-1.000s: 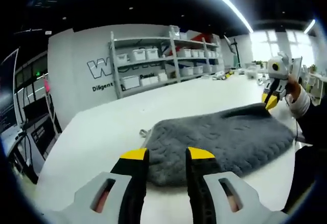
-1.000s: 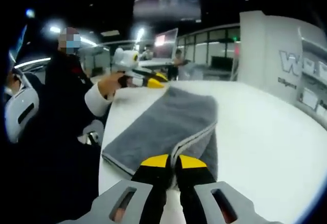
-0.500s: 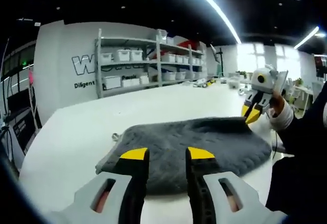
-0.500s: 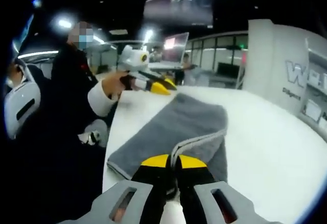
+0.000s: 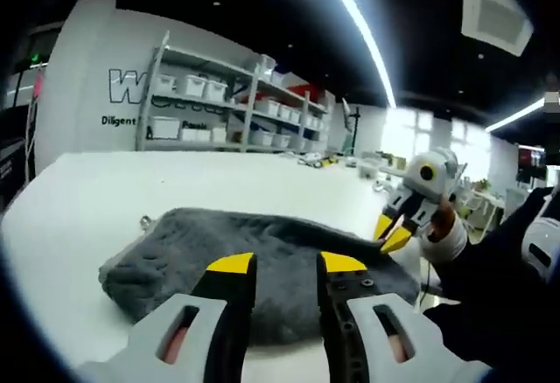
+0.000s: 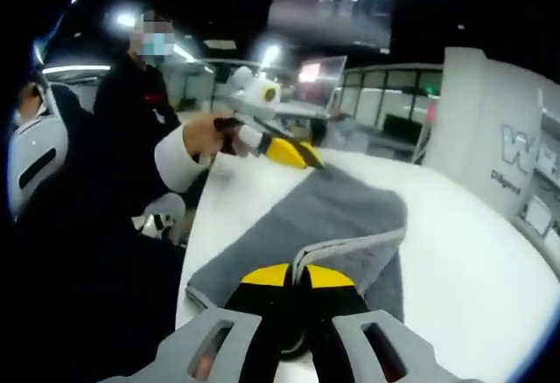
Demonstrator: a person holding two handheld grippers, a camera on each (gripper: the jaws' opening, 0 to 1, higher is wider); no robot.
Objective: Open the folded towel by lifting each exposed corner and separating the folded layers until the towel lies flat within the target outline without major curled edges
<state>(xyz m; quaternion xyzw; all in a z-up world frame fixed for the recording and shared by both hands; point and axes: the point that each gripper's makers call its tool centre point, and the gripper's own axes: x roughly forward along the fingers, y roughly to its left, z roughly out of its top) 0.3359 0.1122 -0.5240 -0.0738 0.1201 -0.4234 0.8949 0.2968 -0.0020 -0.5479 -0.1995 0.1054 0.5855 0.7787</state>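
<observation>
I am pinching the grey towel's near corner in my right gripper, jaws closed on its top layer. My left gripper is hovering narrowly parted over the far end, ready to grab that corner.

Both grippers have grey moulded bodies with oval slots near the base, black jaws and yellow tips: left gripper, right gripper. Seen from across the table, the right gripper has a white rounded housing above its yellow-tipped jaws. The person wears a dark top with a white cuff at the wrist.
</observation>
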